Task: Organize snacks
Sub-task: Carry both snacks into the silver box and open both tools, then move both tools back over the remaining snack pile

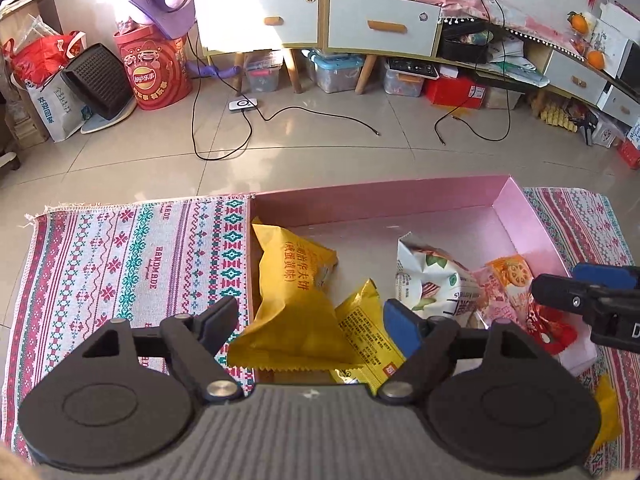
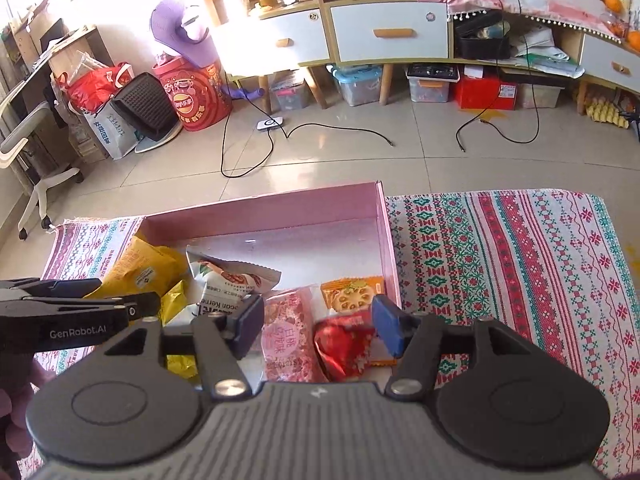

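Snacks (image 1: pixel 294 300) crowd pink box (image 1: pixel 372 200) on cloth (image 1: pixel 132 264); both tongs (image 1: pixel 308 318) (image 2: pixel 318 326) wide, empty.

We look across a pale tiled floor (image 1: pixel 320 148) crossed by black cables (image 1: pixel 224 120). Against the far wall we see a wooden cabinet with white drawers (image 1: pixel 382 26), clear storage bins (image 1: pixel 338 72) beneath it, and strong sunlight washing its left side.
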Action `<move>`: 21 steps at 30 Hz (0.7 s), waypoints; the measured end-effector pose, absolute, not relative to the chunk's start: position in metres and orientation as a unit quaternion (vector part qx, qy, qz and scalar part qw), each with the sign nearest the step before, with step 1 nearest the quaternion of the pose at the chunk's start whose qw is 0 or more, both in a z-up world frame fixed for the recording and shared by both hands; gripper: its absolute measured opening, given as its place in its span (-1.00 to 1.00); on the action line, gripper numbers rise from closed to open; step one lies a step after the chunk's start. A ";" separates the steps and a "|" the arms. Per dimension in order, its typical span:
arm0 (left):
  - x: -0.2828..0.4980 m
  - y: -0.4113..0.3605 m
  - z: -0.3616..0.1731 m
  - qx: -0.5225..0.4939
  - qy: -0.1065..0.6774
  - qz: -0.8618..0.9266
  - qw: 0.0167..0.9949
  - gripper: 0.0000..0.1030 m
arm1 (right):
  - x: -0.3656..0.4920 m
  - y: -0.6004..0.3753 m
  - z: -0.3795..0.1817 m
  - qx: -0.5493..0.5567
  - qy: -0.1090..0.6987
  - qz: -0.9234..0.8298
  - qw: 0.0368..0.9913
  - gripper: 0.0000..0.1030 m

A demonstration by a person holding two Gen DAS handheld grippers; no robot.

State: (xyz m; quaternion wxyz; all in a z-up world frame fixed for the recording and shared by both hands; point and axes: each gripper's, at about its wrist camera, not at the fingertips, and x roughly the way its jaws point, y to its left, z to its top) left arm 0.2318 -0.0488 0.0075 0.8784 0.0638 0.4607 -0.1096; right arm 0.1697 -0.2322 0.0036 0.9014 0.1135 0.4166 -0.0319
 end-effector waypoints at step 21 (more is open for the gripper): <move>0.136 -0.013 0.041 0.063 0.416 -0.143 0.896 1.00 | 0.094 -0.226 0.041 0.104 0.386 -0.016 0.916 0.73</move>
